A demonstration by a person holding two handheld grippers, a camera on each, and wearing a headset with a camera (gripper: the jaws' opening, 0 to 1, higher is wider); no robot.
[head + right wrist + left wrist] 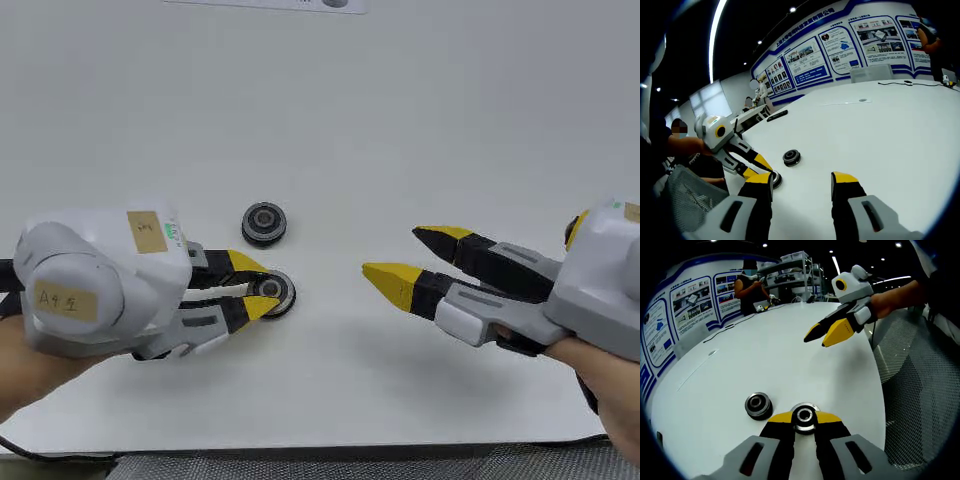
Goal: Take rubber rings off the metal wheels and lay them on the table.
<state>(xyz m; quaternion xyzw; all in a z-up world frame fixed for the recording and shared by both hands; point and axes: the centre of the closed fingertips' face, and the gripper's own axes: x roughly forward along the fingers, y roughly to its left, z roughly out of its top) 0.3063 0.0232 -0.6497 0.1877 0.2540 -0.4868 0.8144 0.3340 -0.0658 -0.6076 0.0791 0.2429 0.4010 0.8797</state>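
Wheel [276, 290] clamped in left hand-held gripper [266, 286], apparently by its rubber ring [291, 293]; right hand-held gripper [392, 250] spread wide.

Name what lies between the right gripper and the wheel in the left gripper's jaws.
Nothing: bare white table separates the right gripper from that wheel, as the head view shows.

left claw [805, 418] — tips against wheel [804, 414]

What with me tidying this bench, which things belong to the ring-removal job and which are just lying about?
Job: clamped wheel, left claw shut on it; free wheel beside it; right claw, open; table.
Lying about: black cable and grey box at the table's far end; wall posters.
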